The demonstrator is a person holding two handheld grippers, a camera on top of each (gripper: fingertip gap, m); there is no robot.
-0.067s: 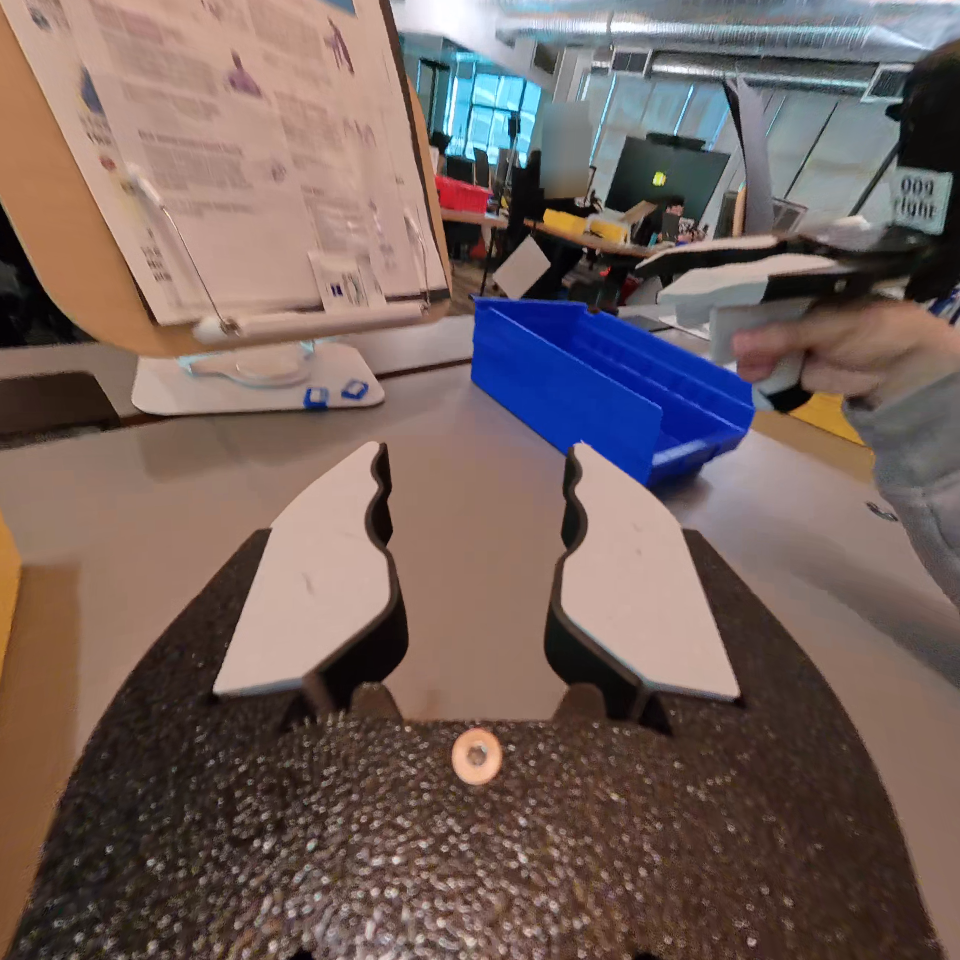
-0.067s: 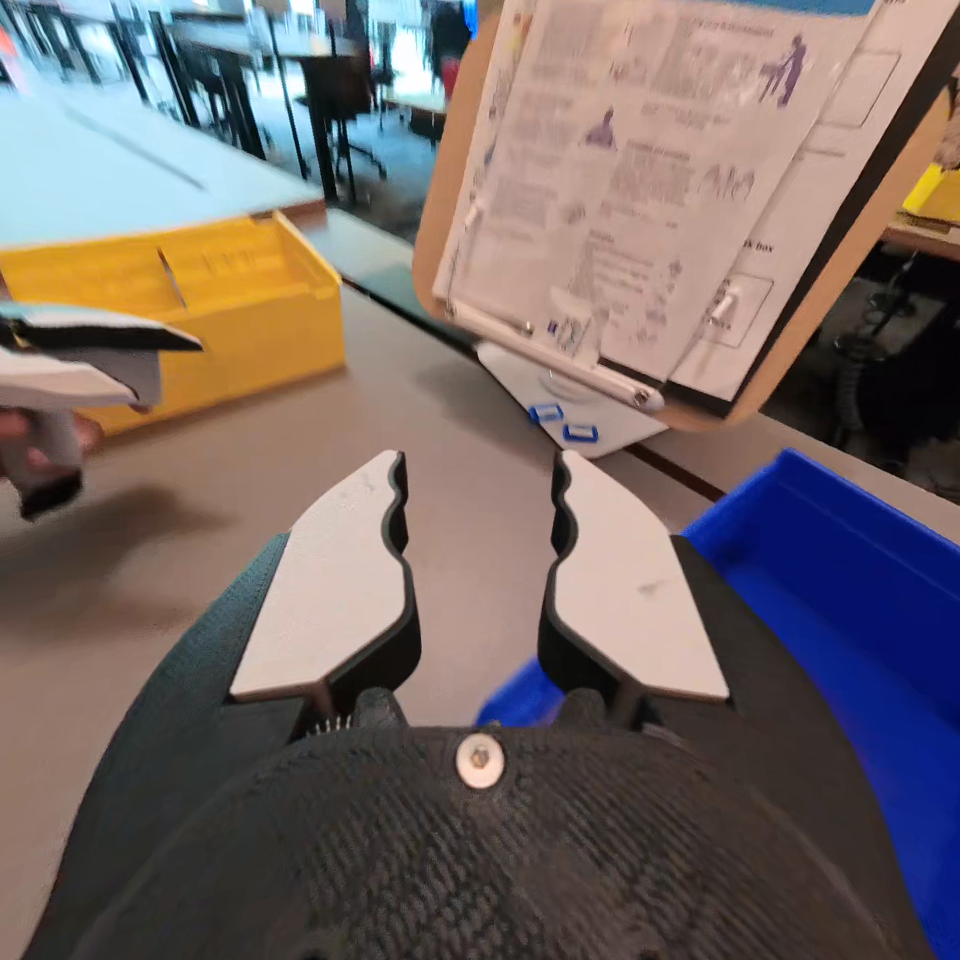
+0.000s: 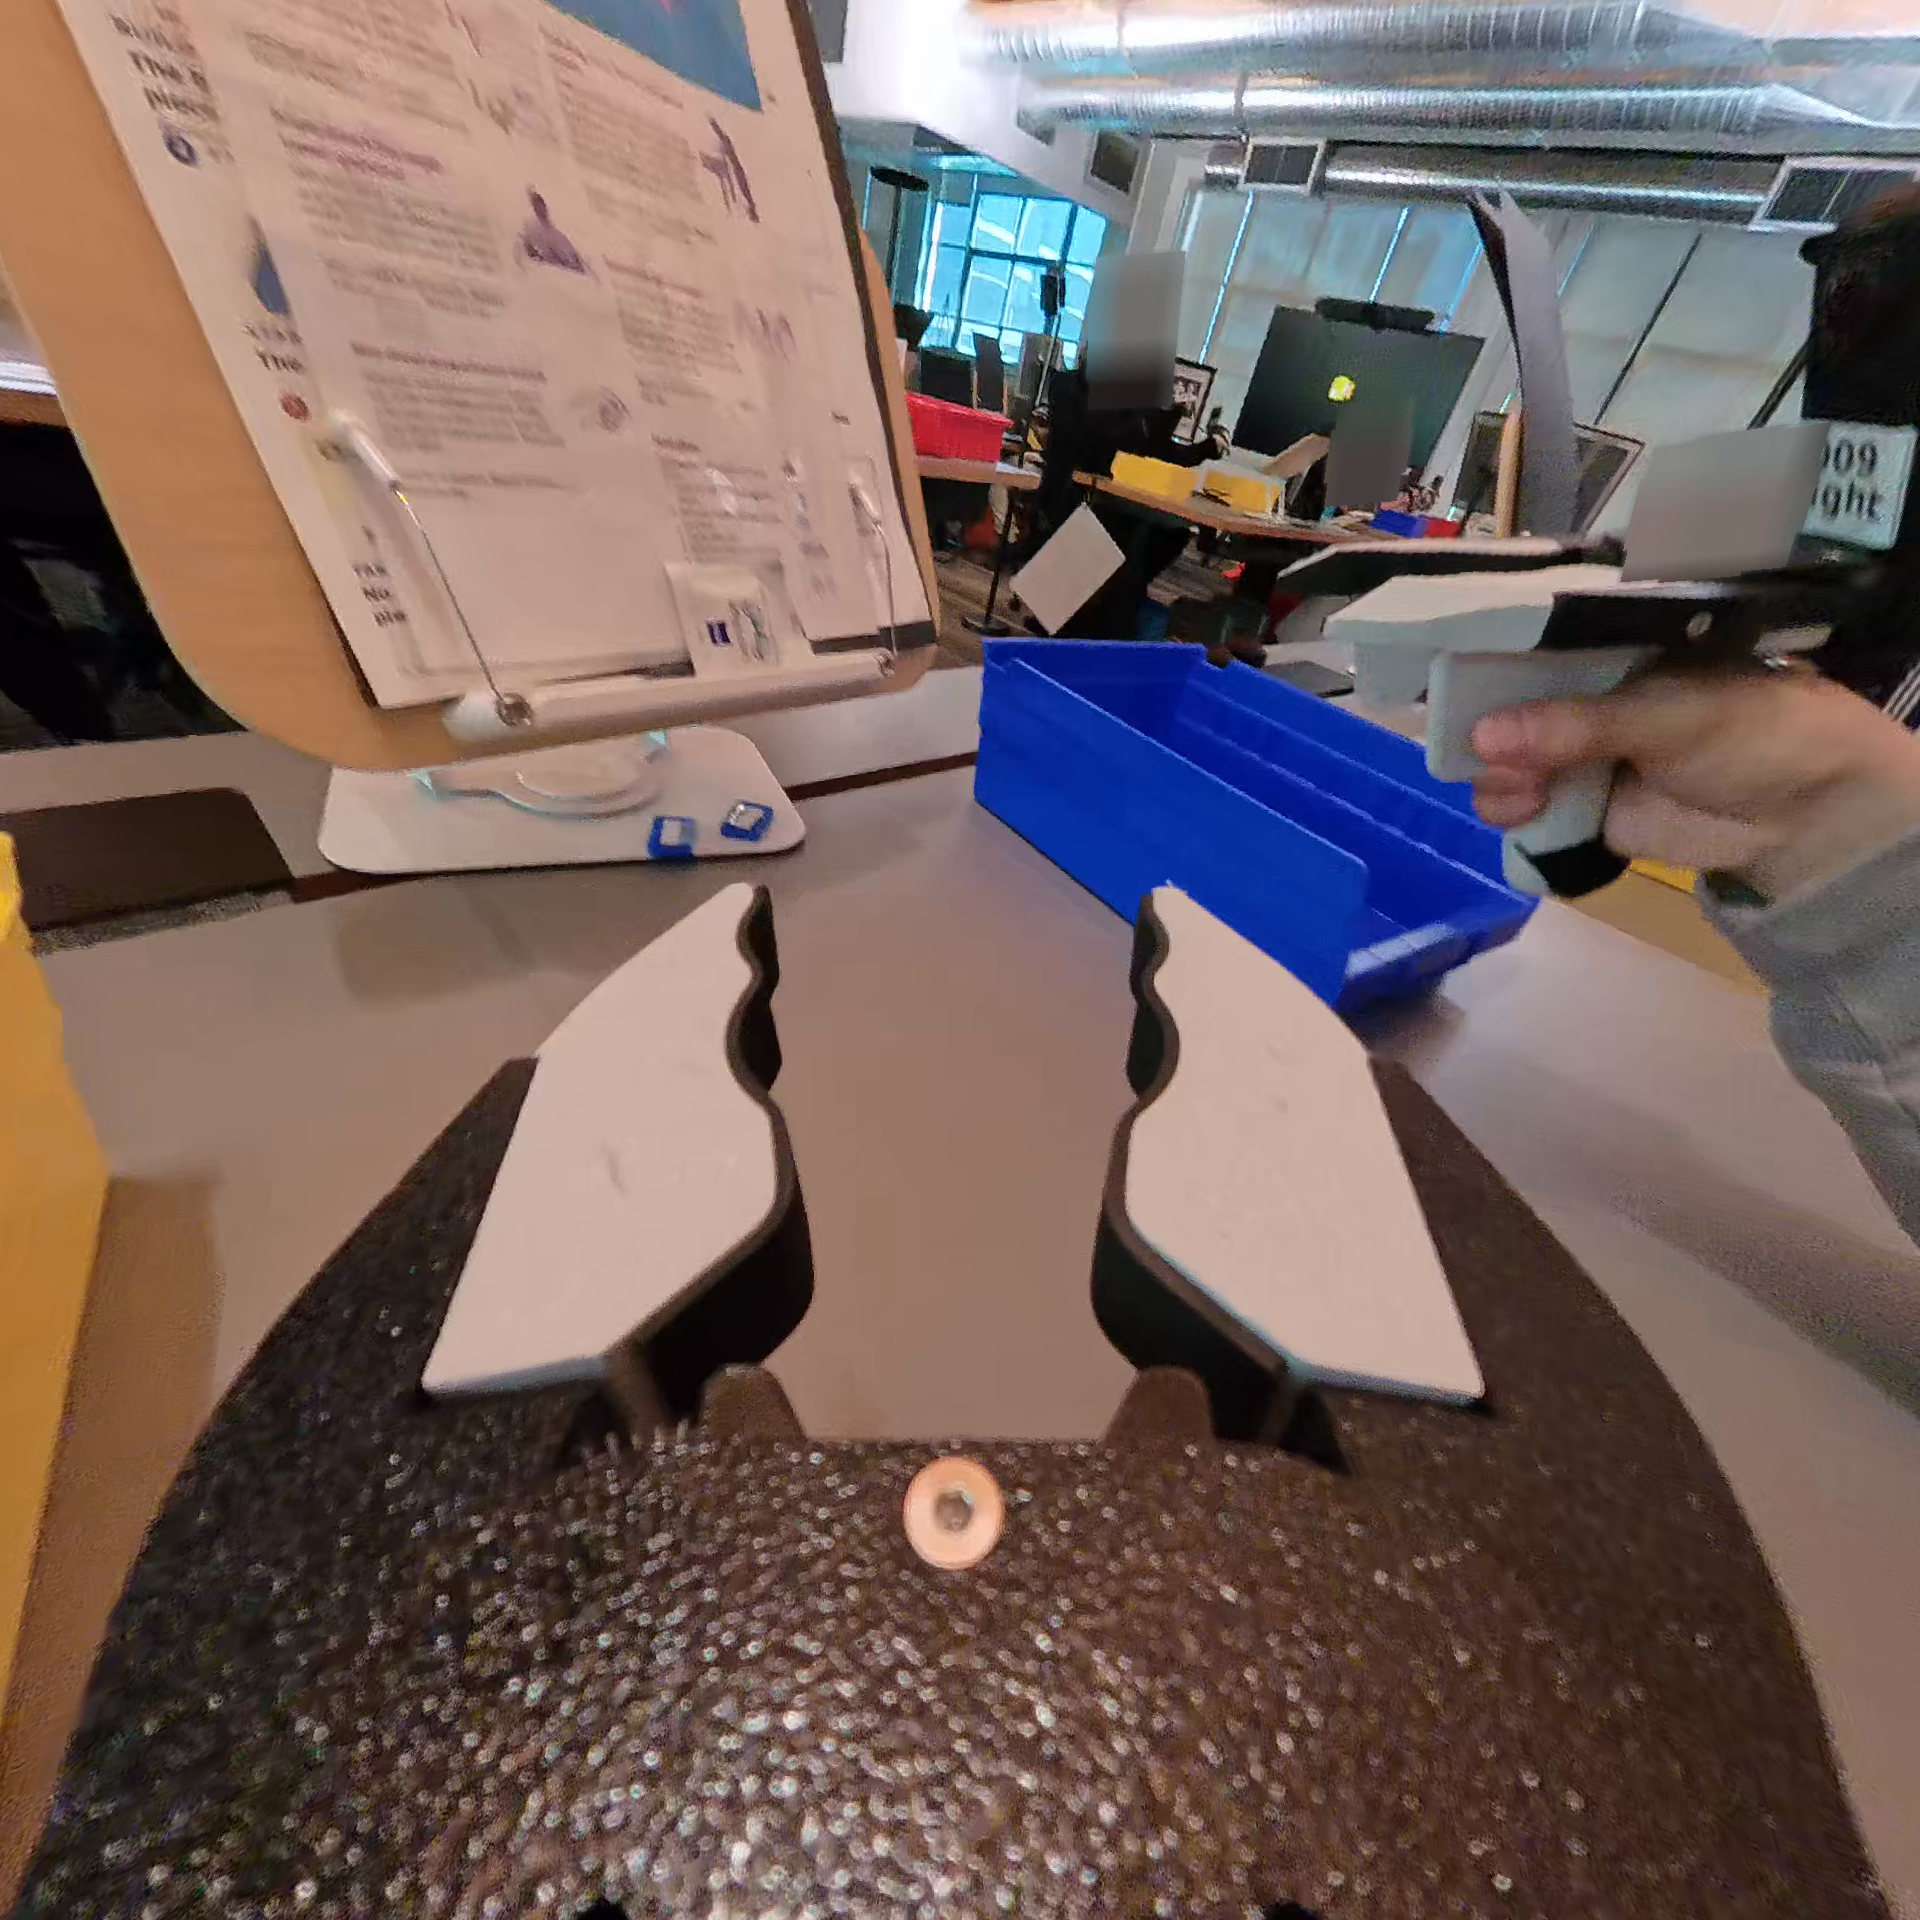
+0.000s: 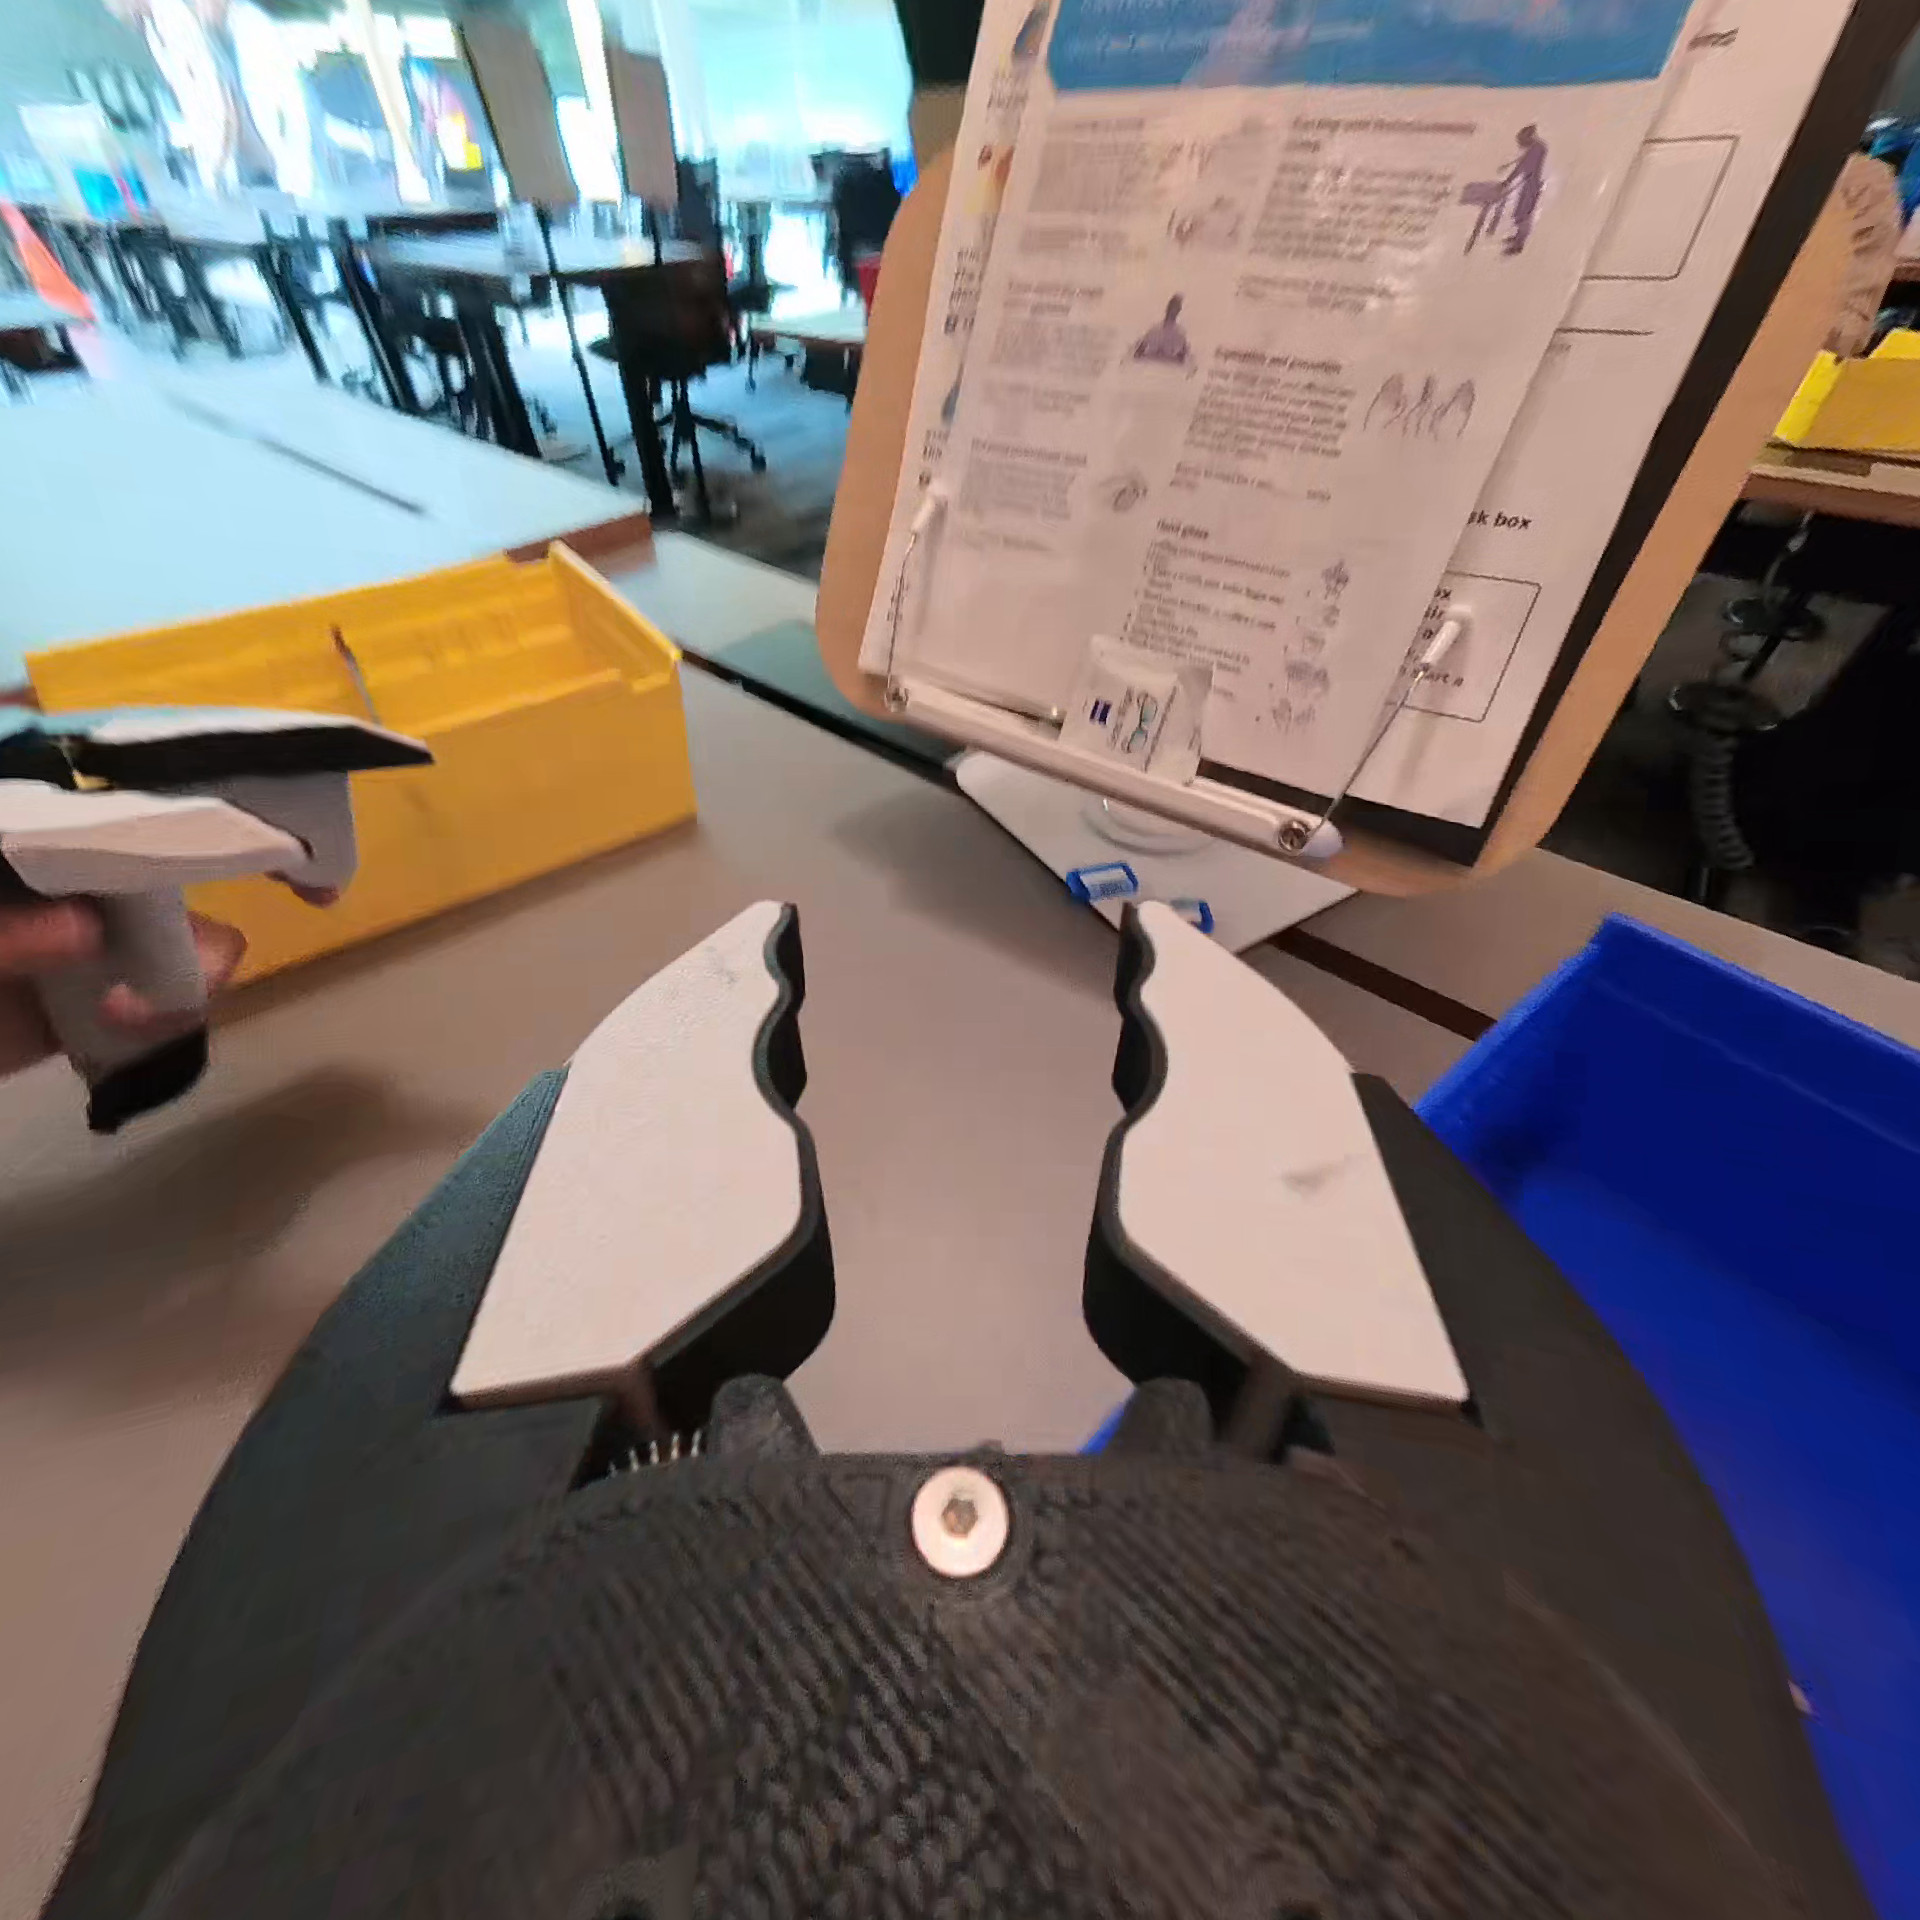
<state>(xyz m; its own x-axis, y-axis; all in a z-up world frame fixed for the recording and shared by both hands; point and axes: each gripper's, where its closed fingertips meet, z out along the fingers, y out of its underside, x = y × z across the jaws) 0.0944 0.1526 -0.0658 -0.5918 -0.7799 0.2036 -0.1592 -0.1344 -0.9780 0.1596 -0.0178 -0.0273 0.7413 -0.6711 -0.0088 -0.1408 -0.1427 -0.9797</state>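
Observation:
My left gripper (image 3: 954, 914) is open and empty above the grey table (image 3: 935, 1039). A blue bin (image 3: 1226, 821) stands ahead to its right. My right gripper (image 4: 958, 930) is open and empty, over the table (image 4: 935, 1091) beside the blue bin (image 4: 1704, 1195). The right gripper also shows in the left wrist view (image 3: 1351, 592), held by a hand above the bin. The left gripper shows in the right wrist view (image 4: 312, 769), in front of a yellow bin (image 4: 468, 748). Two small blue-framed pieces (image 3: 712, 828) lie on the white base of a document stand (image 3: 540, 821).
A tilted wooden document stand with printed sheets (image 3: 499, 364) rises at the table's back; it shows in the right wrist view (image 4: 1299, 416) too. A yellow bin's edge (image 3: 31, 1195) is at the far left. Desks and chairs fill the room behind.
Both views have shifted slightly; the right gripper has swung a little towards the stand. Both grippers stay open and empty.

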